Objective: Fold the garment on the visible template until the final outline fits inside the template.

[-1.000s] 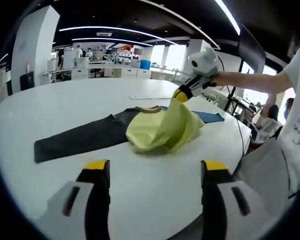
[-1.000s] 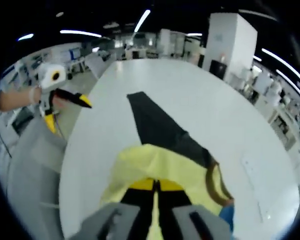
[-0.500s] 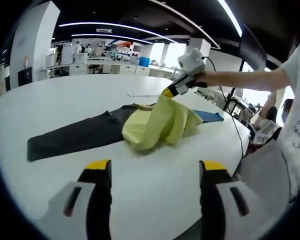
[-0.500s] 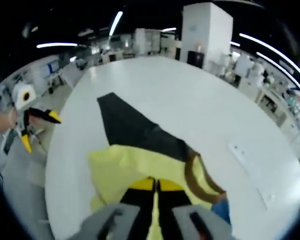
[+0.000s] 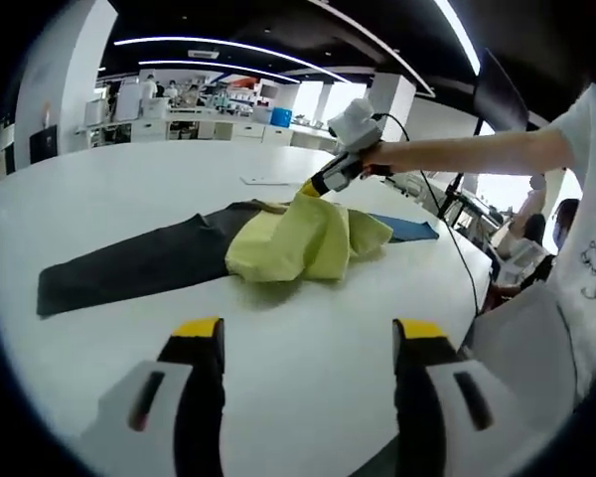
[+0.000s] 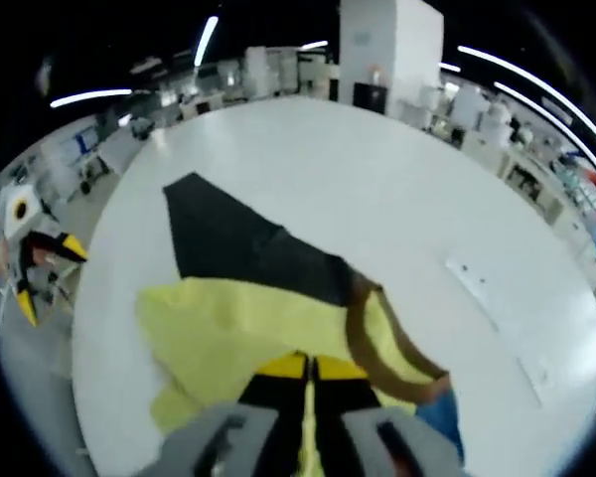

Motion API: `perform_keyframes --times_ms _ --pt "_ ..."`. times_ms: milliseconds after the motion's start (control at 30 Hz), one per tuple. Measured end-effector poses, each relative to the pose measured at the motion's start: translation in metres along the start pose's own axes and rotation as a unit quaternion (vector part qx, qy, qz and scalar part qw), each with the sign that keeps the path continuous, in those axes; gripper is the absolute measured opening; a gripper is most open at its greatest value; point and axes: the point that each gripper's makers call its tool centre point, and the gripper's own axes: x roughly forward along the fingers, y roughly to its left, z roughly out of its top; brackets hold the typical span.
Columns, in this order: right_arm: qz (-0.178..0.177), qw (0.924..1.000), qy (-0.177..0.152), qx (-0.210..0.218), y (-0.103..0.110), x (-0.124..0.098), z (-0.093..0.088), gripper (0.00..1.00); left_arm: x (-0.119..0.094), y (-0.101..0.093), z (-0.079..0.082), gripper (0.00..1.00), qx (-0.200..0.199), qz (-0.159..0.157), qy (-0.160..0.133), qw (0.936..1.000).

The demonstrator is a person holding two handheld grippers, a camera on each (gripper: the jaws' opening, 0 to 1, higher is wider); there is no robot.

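Yellow garment (image 5: 293, 238): soft, crumpled knit with brown neck band, heaped mid-desk on white round desk (image 5: 308, 338), overlapping dark template (image 5: 129, 268); blue sheet (image 5: 407, 228) just beyond. Right gripper (image 6: 306, 370): jaws pinching garment. Left gripper (image 5: 303, 343): jaws spread, empty, near garment. No legible writing.

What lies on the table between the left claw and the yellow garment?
Nothing: in the left gripper view, bare white table separates the open left claw from the yellow garment.
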Motion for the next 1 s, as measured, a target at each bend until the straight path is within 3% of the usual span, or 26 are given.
perform_keyframes --times_ms 333,467,567,700,1000 --pt "0.006 0.9999 -0.008 -0.002 -0.001 -0.003 0.000 0.00 0.004 -0.006 0.001 0.66 0.000 -0.006 0.001 1.0000" --pt "0.007 0.9998 -0.017 0.003 -0.003 -0.004 0.002 0.13 0.005 -0.006 0.001 0.66 0.001 -0.007 0.000 1.0000" --pt "0.007 0.9996 -0.026 0.001 -0.005 -0.008 0.002 0.16 0.006 -0.009 0.003 0.66 0.001 -0.008 -0.001 1.0000" --pt "0.008 0.9991 -0.040 0.008 -0.007 -0.015 0.004 0.28 0.009 -0.012 0.004 0.66 0.003 -0.012 -0.001 0.9999" --pt "0.010 0.9983 -0.057 0.004 0.000 -0.035 -0.013 0.52 0.021 -0.021 0.005 0.66 0.007 -0.027 0.001 0.9996"
